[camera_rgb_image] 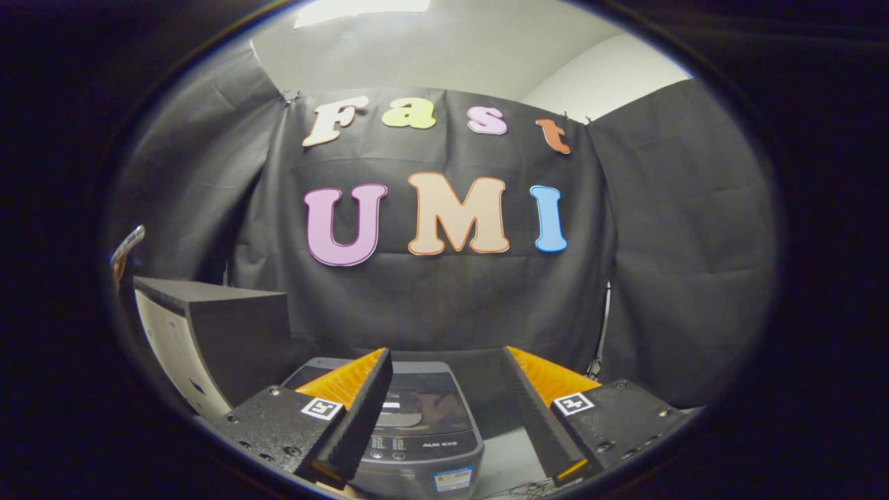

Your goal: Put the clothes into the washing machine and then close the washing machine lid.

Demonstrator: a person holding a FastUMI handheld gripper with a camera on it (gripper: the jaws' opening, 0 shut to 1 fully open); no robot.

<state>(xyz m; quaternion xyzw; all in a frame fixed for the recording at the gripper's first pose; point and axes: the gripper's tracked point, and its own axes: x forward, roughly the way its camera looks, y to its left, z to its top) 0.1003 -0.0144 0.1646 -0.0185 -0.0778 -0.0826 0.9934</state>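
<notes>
A small grey top-loading washing machine (417, 430) stands below and just ahead of my fingers, its dark glass lid (424, 403) lying flat and shut. My gripper (446, 364) hovers above it, open, with a wide gap and nothing between the two fingers. The left finger (361, 410) overlaps the machine's left side; the right finger (535, 410) sits off its right side. I see no clothes from here.
A black box-shaped block (229, 333) with a pale side stands to the left of the machine. The black cloth wall (451, 305) hangs close behind. A pale tabletop (507, 462) shows to the right of the machine between the fingers.
</notes>
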